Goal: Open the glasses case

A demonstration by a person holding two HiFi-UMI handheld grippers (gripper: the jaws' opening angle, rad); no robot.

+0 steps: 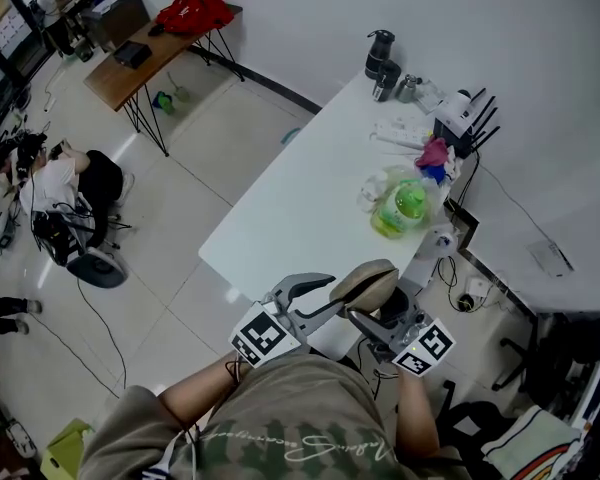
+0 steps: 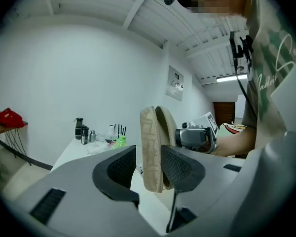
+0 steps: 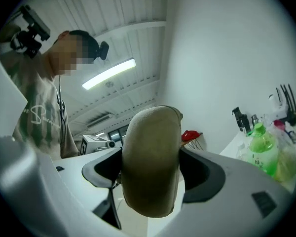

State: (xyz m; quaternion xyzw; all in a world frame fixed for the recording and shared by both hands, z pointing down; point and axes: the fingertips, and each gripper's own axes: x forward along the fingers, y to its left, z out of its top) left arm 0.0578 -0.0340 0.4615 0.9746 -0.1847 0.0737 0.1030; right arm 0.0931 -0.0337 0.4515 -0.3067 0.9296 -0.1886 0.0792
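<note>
Ready to open
Right hand-held gripper (image 3: 150, 168) squeezes glasses case (image 1: 366, 283) steady; left hand-held gripper (image 1: 327, 295), nine o'clock, gapes round its edge.

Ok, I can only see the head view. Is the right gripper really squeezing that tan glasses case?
Observer: Yes. In the right gripper view, both jaws of the right gripper press against the tan oval fabric glasses case.
Operator: And the left one?
Observer: Not yet. In the left gripper view, the case stands edge-on between the jaws of the left gripper, with a gap beside one jaw.
</note>
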